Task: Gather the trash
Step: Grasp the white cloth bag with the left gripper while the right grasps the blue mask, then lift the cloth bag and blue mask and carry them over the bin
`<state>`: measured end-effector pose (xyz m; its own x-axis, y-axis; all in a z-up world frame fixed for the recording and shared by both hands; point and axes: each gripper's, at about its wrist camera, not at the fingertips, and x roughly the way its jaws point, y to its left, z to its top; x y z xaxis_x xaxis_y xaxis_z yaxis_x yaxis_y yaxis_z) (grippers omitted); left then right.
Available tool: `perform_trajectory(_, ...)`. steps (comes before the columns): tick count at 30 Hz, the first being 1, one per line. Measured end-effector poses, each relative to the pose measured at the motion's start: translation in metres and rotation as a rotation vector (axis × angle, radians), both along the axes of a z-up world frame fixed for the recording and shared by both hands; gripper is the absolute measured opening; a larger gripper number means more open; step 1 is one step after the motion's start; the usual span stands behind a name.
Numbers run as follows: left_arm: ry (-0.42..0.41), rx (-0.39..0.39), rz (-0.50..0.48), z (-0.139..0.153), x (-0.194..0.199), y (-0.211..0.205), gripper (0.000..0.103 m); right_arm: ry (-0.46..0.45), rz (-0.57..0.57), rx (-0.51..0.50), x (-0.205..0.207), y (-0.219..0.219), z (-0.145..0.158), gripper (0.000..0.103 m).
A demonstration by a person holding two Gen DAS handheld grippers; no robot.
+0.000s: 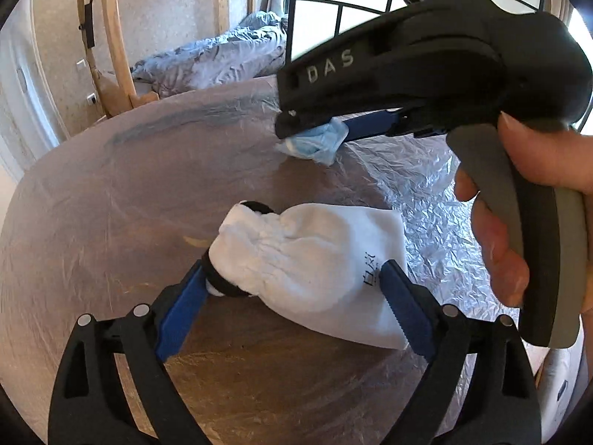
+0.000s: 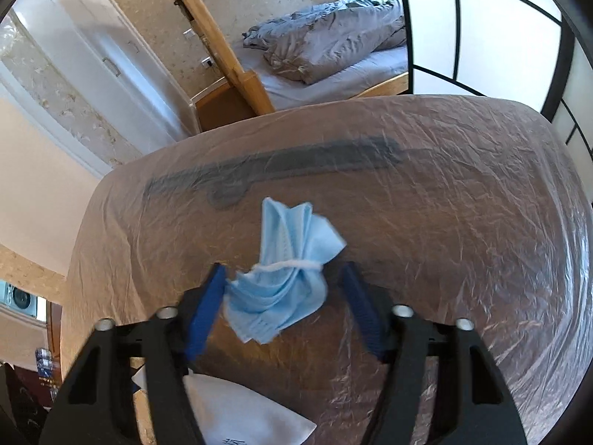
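Note:
A white drawstring bag (image 1: 307, 259) lies on the plastic-covered wooden table (image 1: 111, 204). My left gripper (image 1: 296, 278) straddles it, with its left blue finger (image 1: 185, 307) touching the bag's dark-rimmed mouth and its right finger beside the bag. A crumpled blue face mask (image 2: 281, 274) with a white ear loop sits between the pads of my right gripper (image 2: 283, 285). The left pad touches it, and a gap shows at the right pad. The mask (image 1: 315, 141) also shows in the left wrist view, at the tip of the right gripper (image 1: 296, 126), above the table beyond the bag. The bag's corner (image 2: 241, 415) shows below the right gripper.
Crinkled clear plastic sheeting (image 2: 463, 204) covers the table, with a dark smear (image 2: 278, 167) under it at the far side. Beyond the table are a bed with a grey duvet (image 2: 333, 37), wooden posts and a black-framed panelled screen (image 2: 481, 37).

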<state>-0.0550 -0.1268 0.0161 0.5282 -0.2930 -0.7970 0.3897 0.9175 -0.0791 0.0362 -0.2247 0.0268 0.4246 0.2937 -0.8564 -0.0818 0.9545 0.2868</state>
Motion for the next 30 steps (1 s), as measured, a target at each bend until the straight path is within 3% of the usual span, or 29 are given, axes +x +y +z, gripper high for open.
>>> perform_trajectory(4,-0.013,-0.004,0.007,0.001,-0.006,0.000,0.082,-0.023,0.005,0.017,-0.002,-0.003,0.002,0.040)
perform_trajectory(10,-0.005,-0.098,0.037,0.008,-0.011,0.011,0.057,-0.081,0.000,0.051,-0.015,-0.012,0.014,0.037)
perform_trajectory(13,0.010,-0.140,0.049,0.011,-0.012,0.015,0.050,-0.098,0.000,0.071,-0.023,-0.015,0.019,0.037)
perform_trajectory(19,0.064,-0.188,0.036,0.008,-0.020,0.020,0.048,-0.106,0.003,0.075,-0.035,-0.019,0.021,0.037)
perform_trajectory(30,0.018,-0.244,0.079,0.018,-0.032,0.035,0.045,-0.127,-0.010,0.086,-0.066,-0.023,0.024,0.037)
